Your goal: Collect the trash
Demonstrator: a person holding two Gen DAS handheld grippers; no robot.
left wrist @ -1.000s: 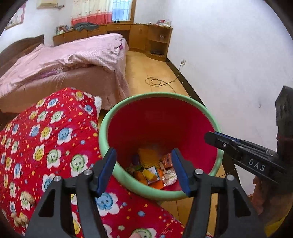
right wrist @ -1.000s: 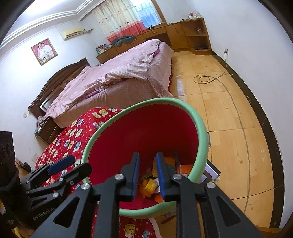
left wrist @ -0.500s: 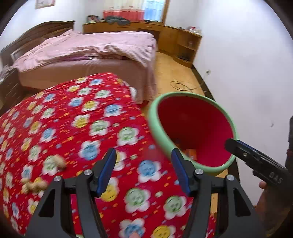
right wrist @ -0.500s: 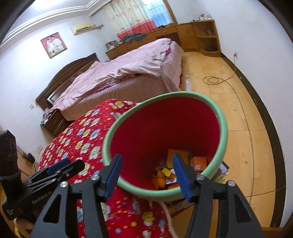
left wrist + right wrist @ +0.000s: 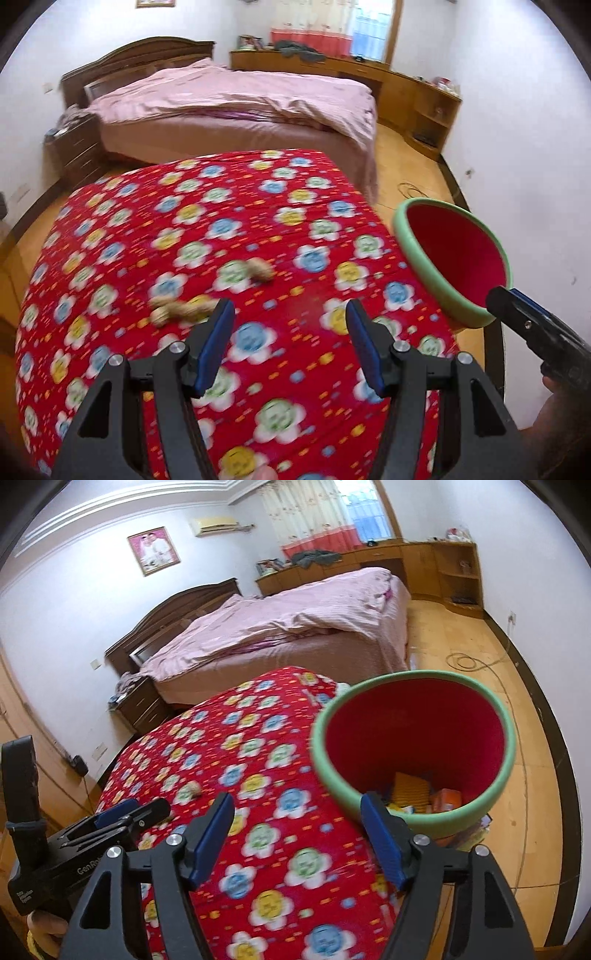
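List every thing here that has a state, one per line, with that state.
left gripper: open, nothing between its fingers
right gripper: open and empty, jaws have just been opening
bin: uncovered, upright beside the table, trash in the bottom
peanut shells: loose on the red flowered cloth, not yet collected
bed: pink quilt rumpled
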